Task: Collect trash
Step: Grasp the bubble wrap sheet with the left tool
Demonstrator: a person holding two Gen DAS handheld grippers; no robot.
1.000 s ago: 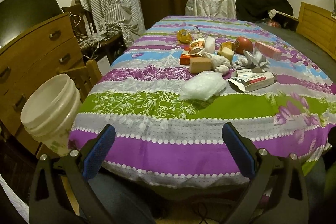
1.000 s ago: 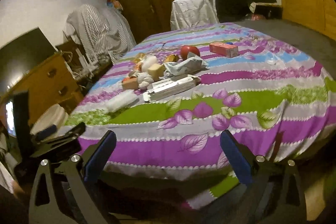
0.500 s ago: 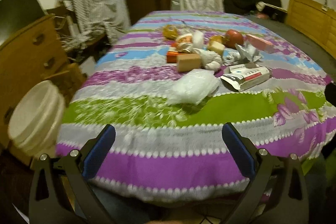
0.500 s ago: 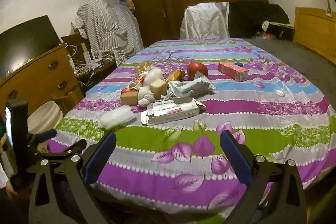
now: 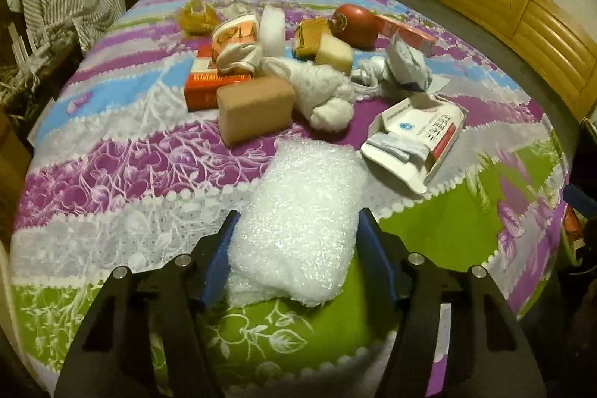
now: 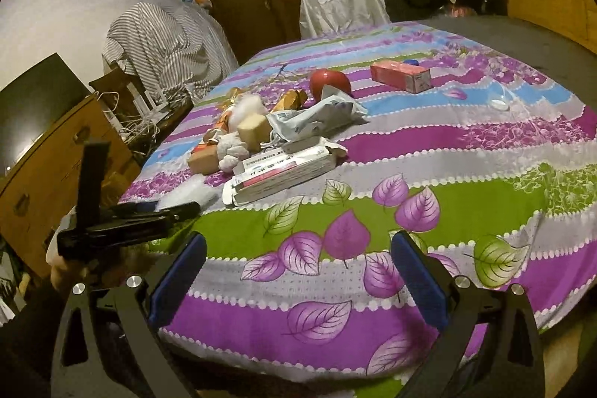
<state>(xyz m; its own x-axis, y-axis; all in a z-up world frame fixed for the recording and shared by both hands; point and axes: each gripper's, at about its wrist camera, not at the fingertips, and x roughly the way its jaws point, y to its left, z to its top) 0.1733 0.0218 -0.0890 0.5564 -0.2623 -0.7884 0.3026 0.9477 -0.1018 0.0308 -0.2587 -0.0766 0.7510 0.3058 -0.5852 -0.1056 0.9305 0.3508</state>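
Left tongs (image 5: 296, 245) narrowed around the near end of a wad of bubble wrap (image 5: 302, 219), blue pads (image 5: 220, 252) pressed against both of its sides, the wad lying on the tabletop (image 5: 112, 181) across the white and green stripes of the flowered cloth. Beyond the wad, a heap of trash: a tan foam block (image 5: 255, 107) just beside an orange box (image 5: 203, 82), a crumpled orange-printed wrapper (image 5: 237, 41) resting on that box, a white fluffy lump (image 5: 324, 92), a pale cube (image 5: 334, 53), a gold wrapper (image 5: 308, 38), a red apple (image 5: 354, 25), a crumpled grey-blue bag (image 5: 405, 66). To the right of the wad, close but apart, an opened white carton with red edge (image 5: 418, 137). Right tongs (image 6: 298, 280) spread wide with nothing between them, hovering over the near purple edge of the tabletop, well apart from the heap. In the right wrist view, left tongs seen from the side at the left edge, bubble wrap mostly hidden behind them; a pink box (image 6: 401, 77) lying alone past the apple.
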